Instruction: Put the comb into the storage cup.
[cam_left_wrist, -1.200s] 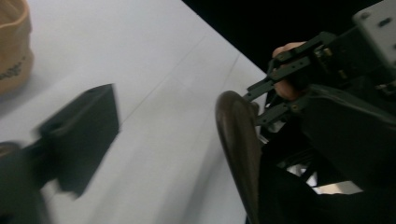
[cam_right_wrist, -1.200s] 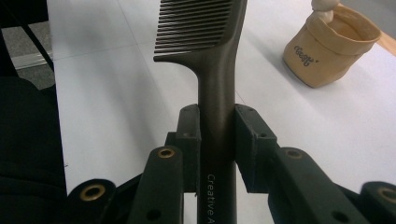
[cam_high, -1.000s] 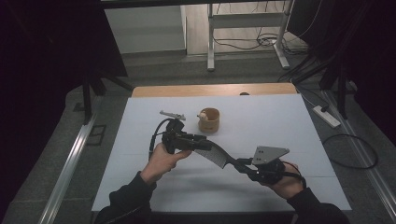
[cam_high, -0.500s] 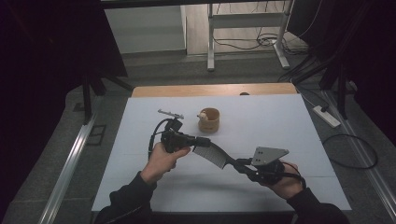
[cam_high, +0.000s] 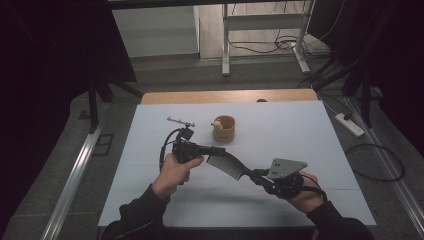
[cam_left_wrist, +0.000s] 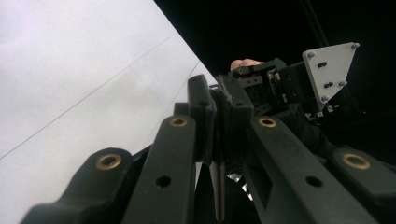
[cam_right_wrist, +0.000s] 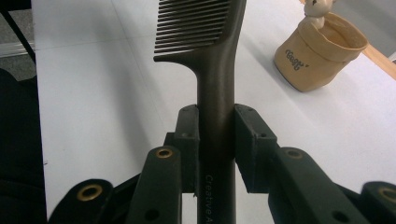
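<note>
Dark comb held off the white table, spanning between both grippers near the middle of the front edge. Handle end pinched by the right gripper, jaws narrow and pressed flat on either side of the handle; teeth pointing away and to the view's left. Seen from above, right gripper low and toward the front right, under its grey plate. Toothed end taken by the left gripper, reaching in from the left; in its own view, jaws drawn narrow around a thin dark edge, most likely the comb seen edge-on, with the other gripper's plate beyond. Exact contact there hard to confirm, though closed on the comb seems the fair reading.

Two-ended hold probably chosen for a handover or a re-grip: one end steadied while the other gets a better purchase, comb kept level and clear of the surface so the teeth do not drag.

Small tan pot standing upright toward the back middle of the table, a pale figure at its rim, well apart from the comb; likely the place meant for it, open mouth up and unobstructed. Thin metal tool lying left of the pot, untouched.
</note>
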